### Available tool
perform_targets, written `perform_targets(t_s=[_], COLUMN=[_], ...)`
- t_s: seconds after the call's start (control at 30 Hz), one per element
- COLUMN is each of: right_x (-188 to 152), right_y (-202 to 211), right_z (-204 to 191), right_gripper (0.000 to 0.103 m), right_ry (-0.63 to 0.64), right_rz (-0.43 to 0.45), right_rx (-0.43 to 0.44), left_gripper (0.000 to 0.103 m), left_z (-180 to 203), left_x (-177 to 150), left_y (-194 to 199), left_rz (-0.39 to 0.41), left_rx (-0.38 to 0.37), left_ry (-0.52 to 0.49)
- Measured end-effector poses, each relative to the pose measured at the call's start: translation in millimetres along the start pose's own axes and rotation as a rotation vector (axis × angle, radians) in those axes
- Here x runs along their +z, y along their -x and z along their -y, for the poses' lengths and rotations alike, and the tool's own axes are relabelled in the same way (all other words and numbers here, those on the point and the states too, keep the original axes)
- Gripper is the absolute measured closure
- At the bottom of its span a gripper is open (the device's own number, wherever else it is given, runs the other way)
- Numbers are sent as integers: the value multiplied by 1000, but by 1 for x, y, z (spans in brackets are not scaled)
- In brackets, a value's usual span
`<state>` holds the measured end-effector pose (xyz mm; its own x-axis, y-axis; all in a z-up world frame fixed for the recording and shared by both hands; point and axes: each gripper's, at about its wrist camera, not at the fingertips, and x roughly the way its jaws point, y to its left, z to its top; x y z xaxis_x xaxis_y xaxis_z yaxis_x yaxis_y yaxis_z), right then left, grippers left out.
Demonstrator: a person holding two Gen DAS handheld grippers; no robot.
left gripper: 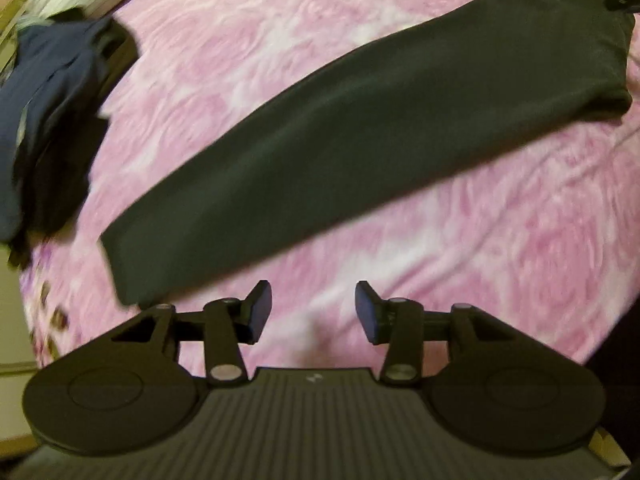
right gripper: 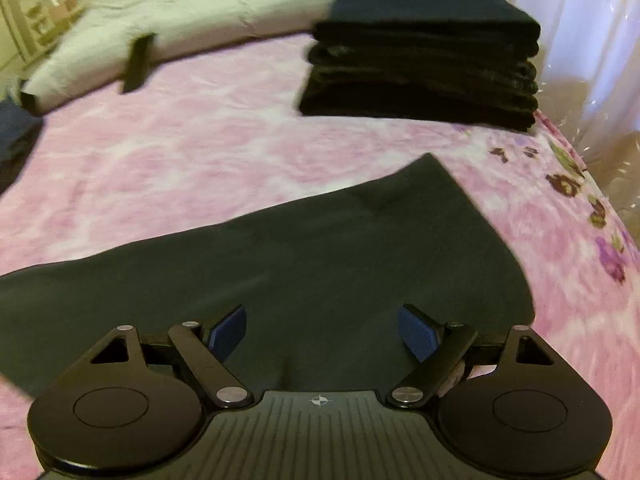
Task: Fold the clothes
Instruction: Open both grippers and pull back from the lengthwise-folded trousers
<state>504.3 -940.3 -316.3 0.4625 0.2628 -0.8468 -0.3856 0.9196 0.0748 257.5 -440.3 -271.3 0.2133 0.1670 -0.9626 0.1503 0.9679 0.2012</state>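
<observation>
A dark garment lies folded into a long narrow strip across the pink bedspread. My left gripper is open and empty, just short of the strip's near left end. My right gripper is open and empty, hovering over the wider end of the same garment. In the left wrist view the far right end of the strip reaches the other gripper's tip.
A stack of folded dark clothes sits at the back right of the bed. A heap of unfolded navy clothes lies at the left edge. A white pillow and a small dark object lie at the head. The bed's flowered edge runs along the right.
</observation>
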Motion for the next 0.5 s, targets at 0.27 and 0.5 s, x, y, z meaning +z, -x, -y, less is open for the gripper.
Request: perform_targets(t_s=[0.27,0.5], right_x=[-65,-104], right_y=[62,112], right_z=[-134,-268], right_gripper=[0,0], right_ry=[11,-49], right_rz=[3,23], right_rx=[-8,-54], left_gripper=[50,41], left_z=[-57,-128], left_x=[-73,-127], left_y=[30,59], left_rz=[99,242], left_rx=[21,5], left_ry=[-32,-91])
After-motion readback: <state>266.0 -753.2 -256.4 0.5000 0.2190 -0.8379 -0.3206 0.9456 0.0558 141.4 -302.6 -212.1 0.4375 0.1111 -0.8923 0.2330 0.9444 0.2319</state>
